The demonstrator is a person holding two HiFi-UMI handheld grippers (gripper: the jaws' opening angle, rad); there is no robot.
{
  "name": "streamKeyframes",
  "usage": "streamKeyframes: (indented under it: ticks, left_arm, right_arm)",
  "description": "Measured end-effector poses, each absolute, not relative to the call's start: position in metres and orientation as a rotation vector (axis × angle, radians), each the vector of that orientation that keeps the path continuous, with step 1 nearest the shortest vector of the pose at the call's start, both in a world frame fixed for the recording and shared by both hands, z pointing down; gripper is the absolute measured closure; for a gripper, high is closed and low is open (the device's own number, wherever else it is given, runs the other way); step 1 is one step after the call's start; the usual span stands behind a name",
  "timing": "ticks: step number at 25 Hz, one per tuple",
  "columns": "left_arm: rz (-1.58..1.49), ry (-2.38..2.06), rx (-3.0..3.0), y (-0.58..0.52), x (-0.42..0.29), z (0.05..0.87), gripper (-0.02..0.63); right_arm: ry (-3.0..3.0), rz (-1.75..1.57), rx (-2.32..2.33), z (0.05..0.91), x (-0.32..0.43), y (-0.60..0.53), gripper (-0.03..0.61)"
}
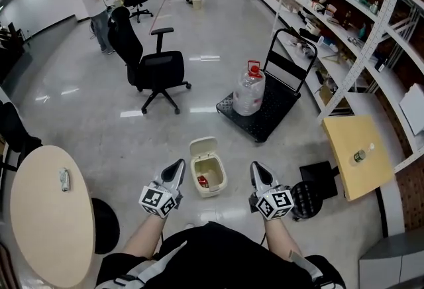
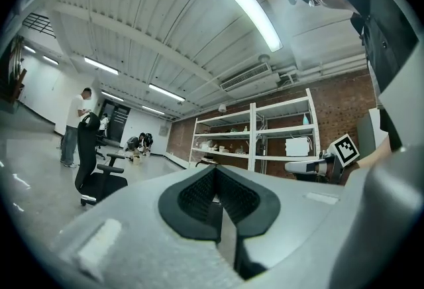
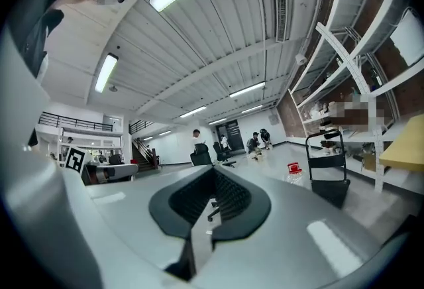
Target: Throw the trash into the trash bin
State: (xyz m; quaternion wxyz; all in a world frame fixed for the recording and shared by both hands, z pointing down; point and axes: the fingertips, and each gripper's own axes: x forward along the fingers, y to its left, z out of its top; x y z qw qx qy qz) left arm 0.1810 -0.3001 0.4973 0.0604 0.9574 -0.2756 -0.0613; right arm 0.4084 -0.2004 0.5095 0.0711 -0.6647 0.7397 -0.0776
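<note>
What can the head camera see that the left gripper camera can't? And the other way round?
Only the head view shows the open trash bin on the floor, the big water jug and the round table. Only the left gripper view shows the ceiling lights. Both show the black office chair and the shelves.

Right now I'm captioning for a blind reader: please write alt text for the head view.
A small open trash bin holding a red item stands on the floor between the left gripper and right gripper, both shut and empty. Beyond: a black office chair and a cart with a water jug.
</note>
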Motion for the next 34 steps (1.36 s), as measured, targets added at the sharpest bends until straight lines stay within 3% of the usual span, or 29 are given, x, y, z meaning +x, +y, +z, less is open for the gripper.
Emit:
streamKeyframes:
  ticks: [19,34]
  left_arm:
    - [-0.111,-0.852,2.93,-0.3,0.181,0.507,0.614]
    - [-0.092,-0.846,2.851,-0.28,0.166,0.531,0.614]
  right_arm:
    - [2.205,-0.259,-2.092,0.524,0.438,-0.178,0.574]
    - [2.252,-0.326,-2.073,0.542,0.419,-0.175,0.574]
